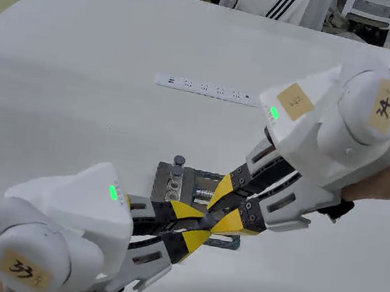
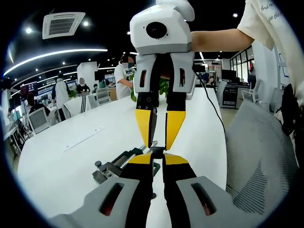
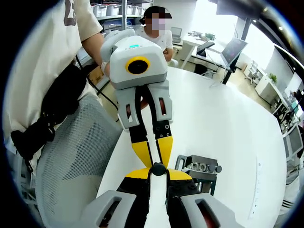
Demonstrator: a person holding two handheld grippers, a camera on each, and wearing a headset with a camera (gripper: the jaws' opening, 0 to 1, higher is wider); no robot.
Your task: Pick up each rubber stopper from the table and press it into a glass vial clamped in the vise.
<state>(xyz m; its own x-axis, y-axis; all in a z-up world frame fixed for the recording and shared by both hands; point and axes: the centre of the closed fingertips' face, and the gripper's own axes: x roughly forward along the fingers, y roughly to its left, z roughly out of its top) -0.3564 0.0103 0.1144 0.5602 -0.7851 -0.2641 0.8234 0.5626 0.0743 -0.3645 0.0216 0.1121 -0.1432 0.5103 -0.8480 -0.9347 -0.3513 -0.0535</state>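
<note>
Rubber stopper (image 3: 158,168) near the vise (image 3: 199,167), pinched in the right gripper's (image 3: 158,175) narrowly parted jaws; the left gripper's (image 3: 157,161) near-closed tips touch it, grip uncertain. Small, light and springy, it is probably best held by its sides.

Where my fingers (image 1: 188,211) cross in the head view they cover the right part of the vise (image 1: 164,183), its vials (image 1: 178,167) are too small to tell apart, and I cannot tell which pair grips the dark stopper (image 3: 158,168).
</note>
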